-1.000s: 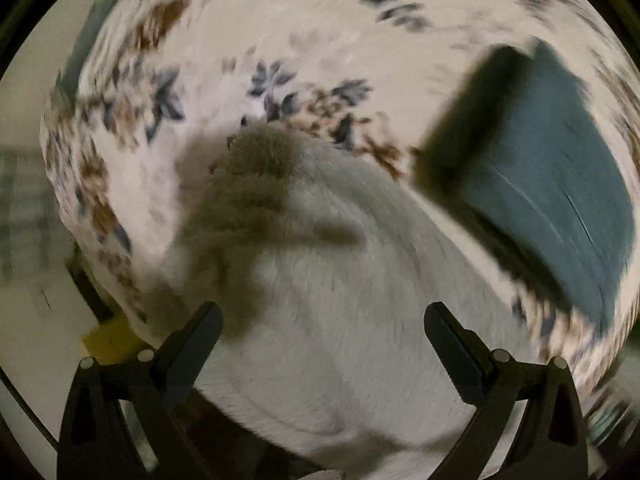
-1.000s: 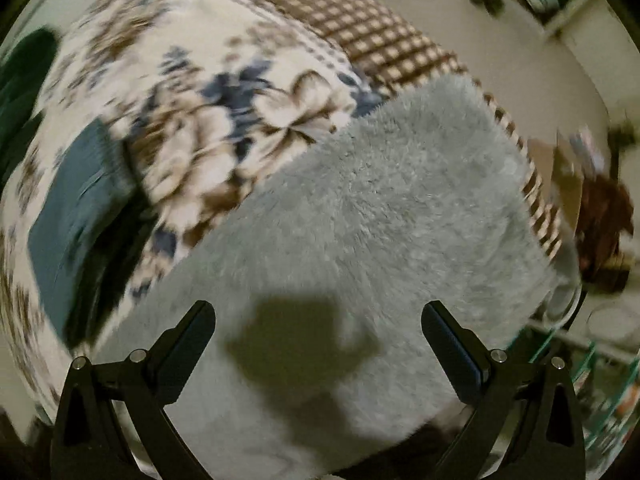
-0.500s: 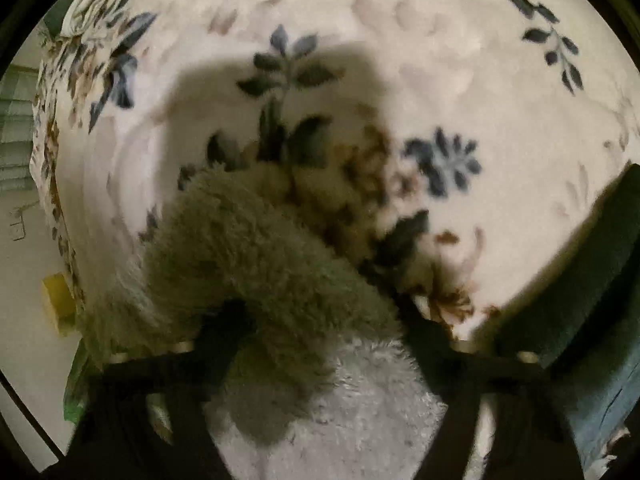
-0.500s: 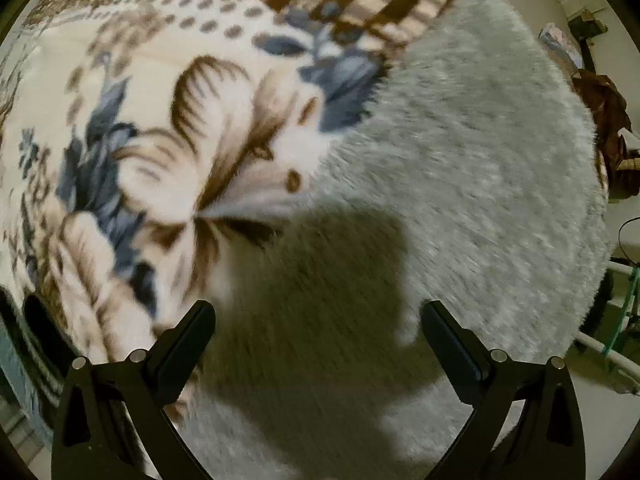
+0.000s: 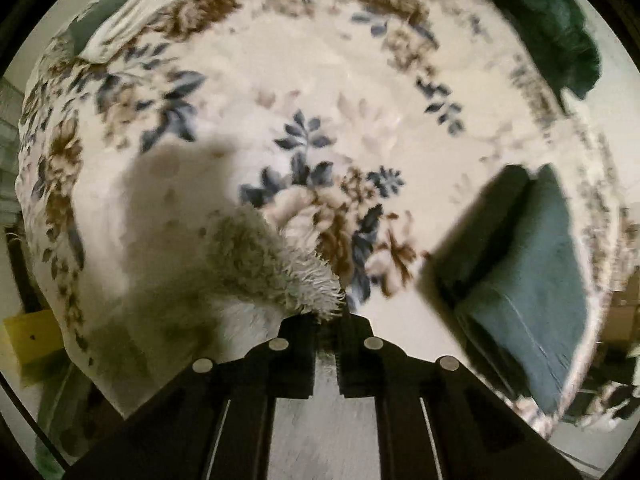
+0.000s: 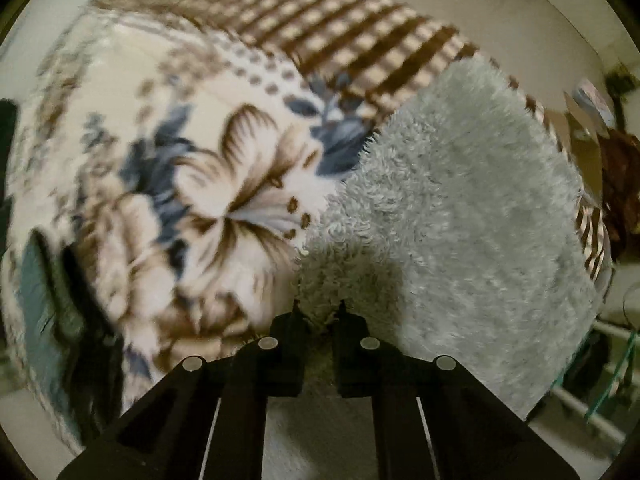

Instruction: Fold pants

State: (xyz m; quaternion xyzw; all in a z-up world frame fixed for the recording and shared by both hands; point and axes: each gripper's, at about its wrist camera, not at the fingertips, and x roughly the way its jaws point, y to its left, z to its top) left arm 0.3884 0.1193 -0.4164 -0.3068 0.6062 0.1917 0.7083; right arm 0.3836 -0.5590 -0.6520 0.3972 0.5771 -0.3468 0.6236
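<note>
left wrist view: left gripper (image 5: 326,320) pinches a fluffy corner of the grey pants (image 5: 276,268), raised off the floral blanket (image 5: 320,60); fold just starting, i'd say. open blanket ahead, a folded teal garment (image 5: 532,280) to the right.

right wrist view: right gripper (image 6: 318,310), jaws closing, bites pile at the pants' (image 6: 460,220) near edge; bed edge close on the right.

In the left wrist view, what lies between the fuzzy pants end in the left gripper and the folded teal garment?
Only bare floral blanket separates the fuzzy pants from the folded teal garment.
</note>
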